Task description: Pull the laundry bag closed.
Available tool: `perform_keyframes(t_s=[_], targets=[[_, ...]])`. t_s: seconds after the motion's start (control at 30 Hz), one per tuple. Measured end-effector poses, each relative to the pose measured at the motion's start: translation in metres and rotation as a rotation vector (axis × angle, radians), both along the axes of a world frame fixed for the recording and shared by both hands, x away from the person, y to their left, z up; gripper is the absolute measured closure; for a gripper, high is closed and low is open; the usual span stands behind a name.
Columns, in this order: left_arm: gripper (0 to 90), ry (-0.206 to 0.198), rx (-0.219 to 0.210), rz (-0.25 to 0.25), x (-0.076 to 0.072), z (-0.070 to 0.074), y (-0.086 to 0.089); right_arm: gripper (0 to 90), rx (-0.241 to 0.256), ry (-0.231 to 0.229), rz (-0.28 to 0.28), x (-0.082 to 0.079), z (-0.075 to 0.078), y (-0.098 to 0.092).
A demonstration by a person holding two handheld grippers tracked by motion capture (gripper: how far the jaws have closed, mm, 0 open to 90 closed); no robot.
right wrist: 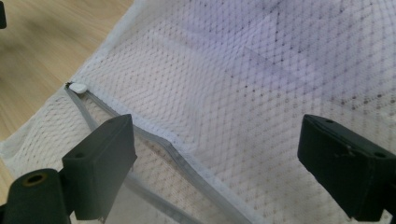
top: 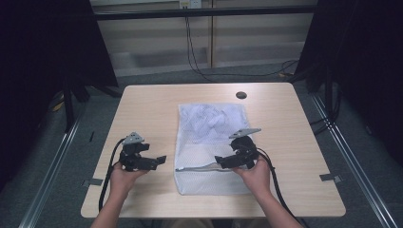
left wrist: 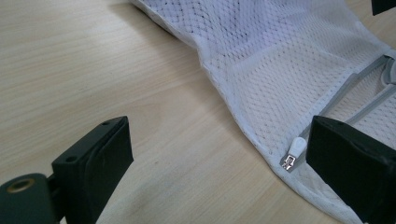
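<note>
The mesh laundry bag [top: 211,147] lies flat at the middle of the wooden surface [top: 142,109], its zipped end nearest the person, white cloth [top: 209,121] bundled inside toward twelve o'clock. The left gripper [top: 159,160] hovers at the bag's nine o'clock edge, jaws wide apart and holding nothing, the zipper pull [left wrist: 293,154] just beside one jaw. The right gripper [top: 219,161] sits over the grey zipper [right wrist: 163,147], jaws likewise spread and empty. Likely best: pinch the small pull squarely while the other gripper pins the mesh. Bare surface lies open at nine and three o'clock; a cable hole [top: 241,95] sits far back.
</note>
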State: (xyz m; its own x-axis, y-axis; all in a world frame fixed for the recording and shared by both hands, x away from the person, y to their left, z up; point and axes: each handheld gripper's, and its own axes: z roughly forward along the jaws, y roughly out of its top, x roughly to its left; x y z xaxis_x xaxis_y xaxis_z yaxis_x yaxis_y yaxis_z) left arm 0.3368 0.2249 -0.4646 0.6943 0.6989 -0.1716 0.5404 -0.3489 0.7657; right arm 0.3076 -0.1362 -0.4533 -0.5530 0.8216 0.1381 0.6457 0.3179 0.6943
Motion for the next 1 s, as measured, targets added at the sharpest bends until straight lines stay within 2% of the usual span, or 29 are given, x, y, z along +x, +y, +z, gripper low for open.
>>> perform_keyframes(t_s=[0.13, 0.27, 0.43, 0.47, 0.53, 0.7, 0.8, 0.87, 1.0], targets=[[7.3, 0.026, 0.007, 0.001, 0.001, -0.002, -0.002, 11.0, 0.007, 0.0, 0.025, 0.001, -0.002, 0.009], [7.3, 0.028, 0.005, -0.02, 0.0, -0.002, -0.003, 10.3, 0.014, 0.002, 0.027, 0.001, -0.004, 0.014], [7.4, 0.038, 0.003, -0.021, 0.0, -0.003, -0.004, 11.2, 0.044, -0.007, 0.025, 0.001, -0.006, 0.021], [7.9, 0.035, 0.001, -0.027, 0.0, -0.003, -0.005, 12.9, -0.007, -0.009, -0.001, 0.002, -0.007, 0.027], [8.3, 0.03, 0.004, -0.036, -0.001, -0.003, -0.006, 13.5, -0.015, -0.002, 0.009, 0.002, -0.009, 0.031], [9.5, 0.027, -0.01, -0.049, -0.001, -0.003, -0.006, 15.8, 0.009, 0.023, 0.026, 0.003, -0.013, 0.039], [9.5, 0.014, -0.005, -0.051, -0.002, -0.003, -0.007, 20.1, 0.003, 0.029, 0.03, 0.004, -0.013, 0.042], [9.7, -0.002, 0.011, -0.059, -0.003, -0.002, -0.007, 21.5, 0.02, 0.032, 0.039, 0.005, -0.013, 0.045], [8.4, -0.031, -0.001, -0.066, -0.005, -0.003, -0.008, 22.2, 0.034, 0.043, 0.045, 0.005, -0.015, 0.052]])
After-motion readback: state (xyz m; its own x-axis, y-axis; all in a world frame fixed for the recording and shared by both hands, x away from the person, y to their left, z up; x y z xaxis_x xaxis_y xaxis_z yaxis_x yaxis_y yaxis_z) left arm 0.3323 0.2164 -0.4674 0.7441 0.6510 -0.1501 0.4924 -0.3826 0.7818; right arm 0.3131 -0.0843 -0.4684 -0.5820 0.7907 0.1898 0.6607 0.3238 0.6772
